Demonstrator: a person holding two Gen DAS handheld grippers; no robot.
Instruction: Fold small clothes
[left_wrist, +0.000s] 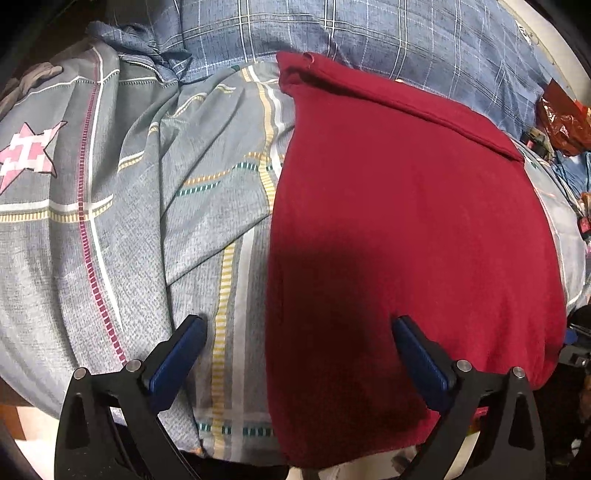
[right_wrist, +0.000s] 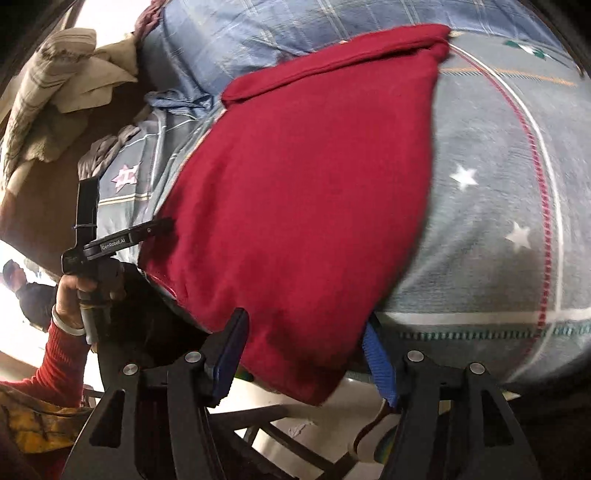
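Grey patterned bedding (left_wrist: 122, 206) is carrying a folded red garment (left_wrist: 399, 221). Both the left gripper (left_wrist: 299, 332) and right gripper (right_wrist: 306, 332) are hovering wide open at its near edge, gripping nothing.

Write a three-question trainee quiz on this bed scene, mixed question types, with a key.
1. True or false: the left tongs are clamped shut on the red garment.
2. Multiple choice: the red garment lies on
A. a bare wooden table
B. a grey patterned bedsheet
C. a tiled floor
3. Fill in: in the right wrist view, the red garment's near edge sits between the open fingers of the right ____.

Key: 1 false, both fingers stand wide apart, one over the sheet and one over the garment; 2 B; 3 tongs.
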